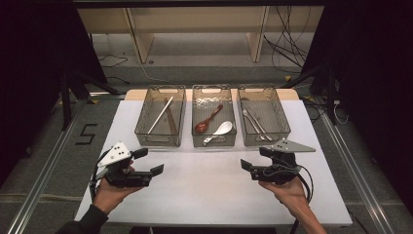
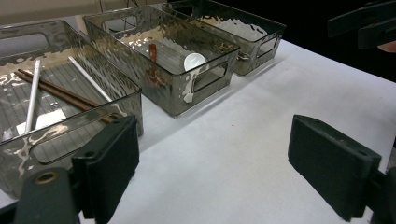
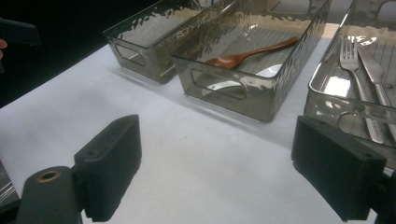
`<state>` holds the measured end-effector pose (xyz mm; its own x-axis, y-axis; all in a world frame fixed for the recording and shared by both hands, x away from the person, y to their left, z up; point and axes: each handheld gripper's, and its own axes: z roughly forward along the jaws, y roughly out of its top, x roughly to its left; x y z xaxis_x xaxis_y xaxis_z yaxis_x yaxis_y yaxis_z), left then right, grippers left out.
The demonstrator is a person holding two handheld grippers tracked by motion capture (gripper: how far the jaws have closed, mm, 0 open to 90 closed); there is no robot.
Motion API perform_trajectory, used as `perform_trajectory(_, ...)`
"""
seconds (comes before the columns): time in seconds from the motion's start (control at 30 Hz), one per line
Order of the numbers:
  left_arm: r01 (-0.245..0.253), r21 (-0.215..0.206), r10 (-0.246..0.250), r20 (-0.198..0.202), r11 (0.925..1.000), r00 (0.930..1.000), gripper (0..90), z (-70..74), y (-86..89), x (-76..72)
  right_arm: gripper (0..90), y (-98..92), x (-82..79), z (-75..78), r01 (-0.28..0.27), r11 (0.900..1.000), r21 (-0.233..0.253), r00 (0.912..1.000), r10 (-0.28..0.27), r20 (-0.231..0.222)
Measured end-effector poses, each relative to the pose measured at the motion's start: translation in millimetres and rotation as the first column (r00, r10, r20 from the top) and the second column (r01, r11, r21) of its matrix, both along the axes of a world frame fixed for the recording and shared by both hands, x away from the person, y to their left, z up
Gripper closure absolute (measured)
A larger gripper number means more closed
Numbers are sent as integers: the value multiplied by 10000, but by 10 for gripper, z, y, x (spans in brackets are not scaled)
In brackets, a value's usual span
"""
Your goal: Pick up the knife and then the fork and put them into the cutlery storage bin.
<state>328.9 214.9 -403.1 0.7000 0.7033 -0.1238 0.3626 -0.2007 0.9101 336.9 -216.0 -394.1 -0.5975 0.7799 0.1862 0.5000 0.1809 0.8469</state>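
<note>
Clear plastic middle bin (image 1: 214, 139) holds both spoons (image 1: 208, 120); chopsticks (image 1: 165, 115) lie left of it, fork and knife (image 1: 254, 123) right. We find left gripper (image 1: 152, 163) and right gripper (image 1: 253, 158) fingers spread, empty, over bare bench (image 1: 204, 187). Sorting looks complete.

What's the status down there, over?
Left gripper and right gripper open, empty, near the bins. Cutlery sorted: chopsticks, spoons, fork and knife. Nothing in the way.
</note>
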Motion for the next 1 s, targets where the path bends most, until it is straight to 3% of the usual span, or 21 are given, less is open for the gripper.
perform_trajectory(0.3, 38, -66, -39, -53, 10000, 10000, 160, -2, -9, 4, 170, -65, -86, -28, 164, 9999, -34, 9997, -164, 154)
perform_trajectory(1.0, 51, -37, -51, -40, 10000, 10000, 160, -2, -10, 4, 171, -57, -99, -33, 142, 9998, -110, 9997, -140, 199)
